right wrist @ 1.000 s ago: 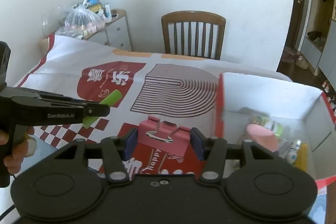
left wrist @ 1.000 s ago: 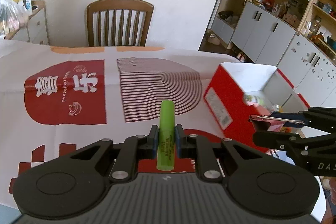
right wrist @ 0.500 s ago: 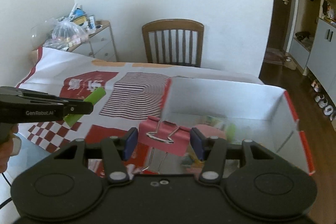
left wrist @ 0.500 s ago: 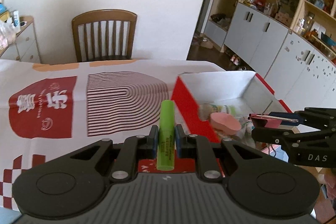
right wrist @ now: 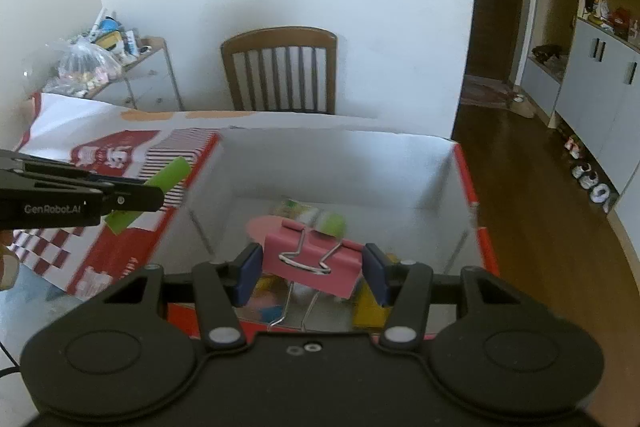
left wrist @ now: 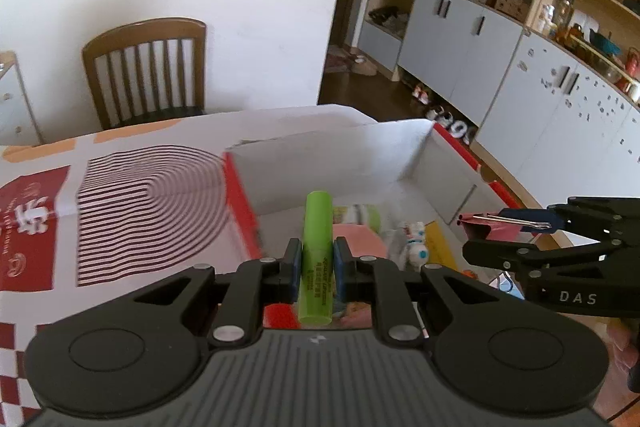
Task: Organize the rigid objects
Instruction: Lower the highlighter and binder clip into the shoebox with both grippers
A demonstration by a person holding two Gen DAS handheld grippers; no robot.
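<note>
We hold green tube (left wrist: 317, 259) clamped in left gripper (left wrist: 316, 263), pink binder clip (right wrist: 313, 259) pinched in right gripper (right wrist: 312, 269), both over red-and-white box (right wrist: 466, 179). Risk: tube drops early, hits left box wall, rolls onto tablecloth (left wrist: 120, 187); grippers collide.

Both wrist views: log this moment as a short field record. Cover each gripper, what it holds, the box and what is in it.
left gripper: shut on green tube, which stands upright between the pads
right gripper: shut on pink binder clip, wire handles hanging down
box: red outside, white inside, open top, on the patterned tablecloth
box contents: pink flat item, small white toy figure, yellow item; the rest is blurred
gripper positions: right above the box opening; left near its left wall
background: wooden chair at the table's far side
</note>
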